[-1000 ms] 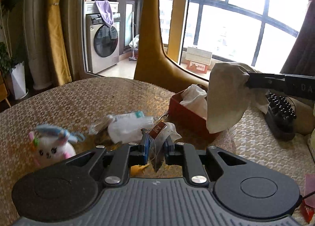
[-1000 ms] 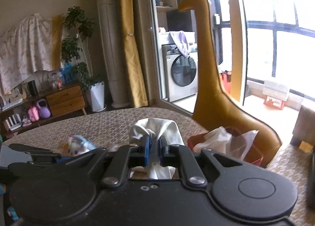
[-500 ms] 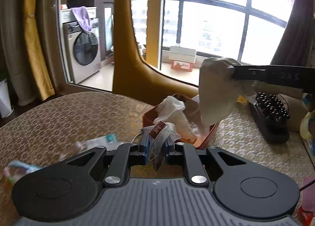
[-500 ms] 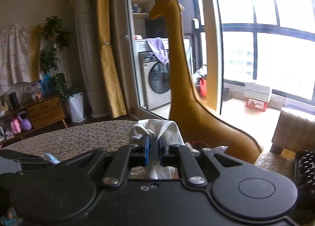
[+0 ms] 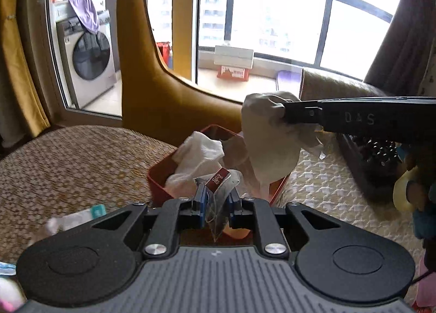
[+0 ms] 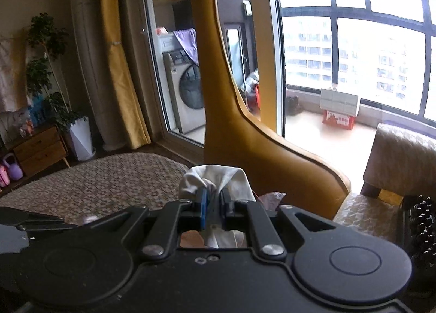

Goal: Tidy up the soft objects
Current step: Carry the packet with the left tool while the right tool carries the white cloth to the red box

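My left gripper (image 5: 215,194) is shut on a clear tea bag packet (image 5: 220,193) with a red label, held just in front of a red bin (image 5: 158,181) on the woven table. White cloth (image 5: 200,153) lies crumpled inside the bin. My right gripper (image 6: 214,197) is shut on a beige cloth (image 6: 218,175). In the left wrist view that beige cloth (image 5: 268,146) hangs over the bin's right side, pinched by the right gripper (image 5: 286,115) coming in from the right.
A tall yellow giraffe figure (image 6: 226,111) stands right behind the bin. A black bristled brush (image 5: 378,155) lies on the cream checked cloth (image 5: 321,185) at right, with a plush toy (image 5: 408,193) at the edge. A small packet (image 5: 81,216) lies on the woven table (image 5: 68,160).
Both grippers have swung right toward the red bin, each carrying its item. The bin now sits straight ahead of the left gripper; the bunny plush has slid out of view at left.
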